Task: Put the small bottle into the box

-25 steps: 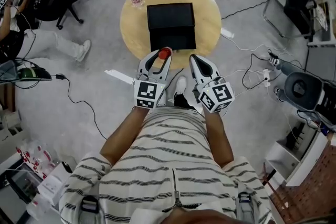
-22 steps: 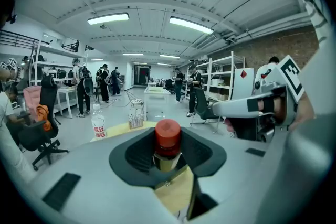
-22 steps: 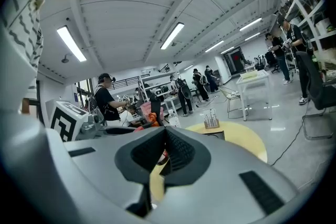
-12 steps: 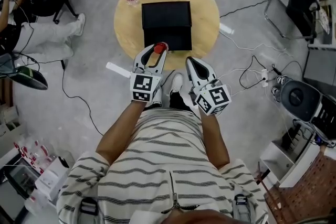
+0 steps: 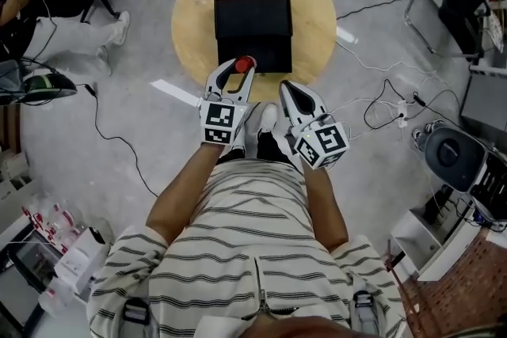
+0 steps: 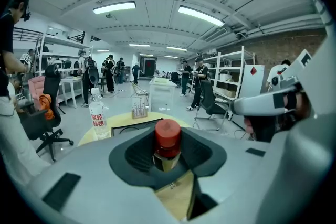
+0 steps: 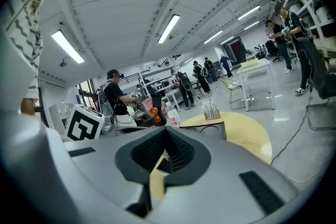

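Small bottle (image 5: 246,62) pinched in left tool (image 5: 238,69), at box (image 5: 253,20) near edge; right tool (image 5: 287,90) pressed together.

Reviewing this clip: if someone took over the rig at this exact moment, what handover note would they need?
Left gripper: shut on the small bottle, which is upright with its red cap on top.
Right gripper: shut and empty, held beside the left one, short of the round table.
Things: the black box sits on the table and appears open. In the head view the bottle is at the box's near edge.
Done: the bottle is picked up and brought to the box.
Left: carry it over the opening, lower it in, release, withdraw.
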Demonstrator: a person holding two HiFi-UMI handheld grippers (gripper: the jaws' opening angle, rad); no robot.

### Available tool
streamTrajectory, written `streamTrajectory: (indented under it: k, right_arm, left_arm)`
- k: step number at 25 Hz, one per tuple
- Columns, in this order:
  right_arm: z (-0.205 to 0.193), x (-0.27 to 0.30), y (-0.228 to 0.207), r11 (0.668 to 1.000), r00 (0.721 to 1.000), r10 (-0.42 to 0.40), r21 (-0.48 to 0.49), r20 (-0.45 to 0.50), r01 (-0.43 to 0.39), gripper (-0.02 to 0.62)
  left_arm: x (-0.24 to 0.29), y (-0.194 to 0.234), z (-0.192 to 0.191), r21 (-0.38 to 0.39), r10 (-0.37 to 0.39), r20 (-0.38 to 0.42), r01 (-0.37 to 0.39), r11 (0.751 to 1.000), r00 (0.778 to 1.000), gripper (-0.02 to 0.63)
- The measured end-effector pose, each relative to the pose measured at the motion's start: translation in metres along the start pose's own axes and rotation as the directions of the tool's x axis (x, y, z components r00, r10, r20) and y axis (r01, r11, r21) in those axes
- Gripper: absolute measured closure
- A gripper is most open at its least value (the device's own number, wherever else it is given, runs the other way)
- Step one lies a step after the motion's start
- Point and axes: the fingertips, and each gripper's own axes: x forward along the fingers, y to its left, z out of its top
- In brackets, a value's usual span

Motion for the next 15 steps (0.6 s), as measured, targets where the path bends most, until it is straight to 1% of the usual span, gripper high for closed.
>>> streamTrajectory:
  k: [15]
  right_arm:
    - [-0.008,0.008,-0.005,1.000,0.999,0.009,0.009,-0.037,-0.009,0.578]
  left_arm:
    - [0.034,0.009,-0.025,0.043,0.016,-0.055,-0.013,0.999,0.998,0.451]
